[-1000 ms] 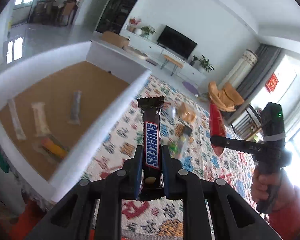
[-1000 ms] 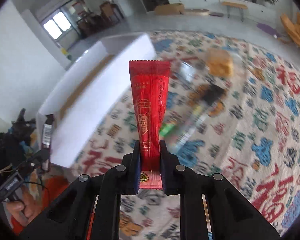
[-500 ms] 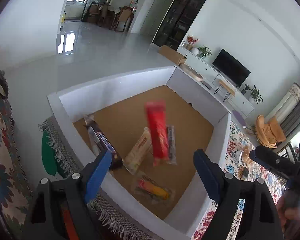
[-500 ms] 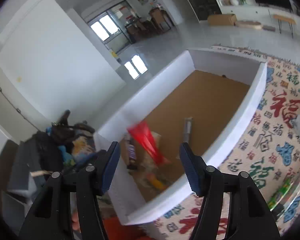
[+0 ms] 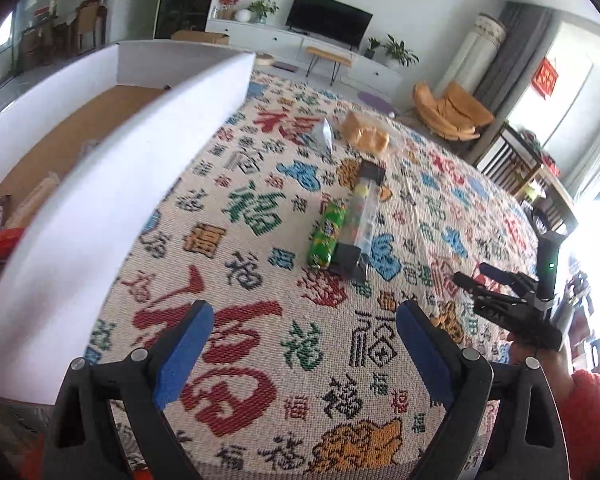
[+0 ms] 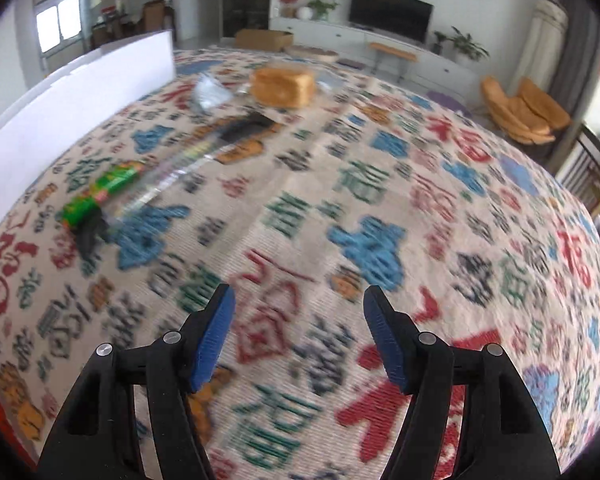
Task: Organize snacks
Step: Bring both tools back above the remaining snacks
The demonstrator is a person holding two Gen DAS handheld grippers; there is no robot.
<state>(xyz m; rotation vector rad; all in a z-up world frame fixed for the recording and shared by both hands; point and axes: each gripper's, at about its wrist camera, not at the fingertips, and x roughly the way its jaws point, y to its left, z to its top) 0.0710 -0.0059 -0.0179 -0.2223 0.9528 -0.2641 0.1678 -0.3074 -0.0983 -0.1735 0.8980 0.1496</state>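
green snack tube: lying flat, touching clear candy tube | bread loaf: bagged, beyond | white box: open, snacks inside

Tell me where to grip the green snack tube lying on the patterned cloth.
Grip the green cylindrical snack tube across its middle, from above, jaws straddling its width. It lies flat against the clear plastic candy tube, so one finger needs to slip between them.
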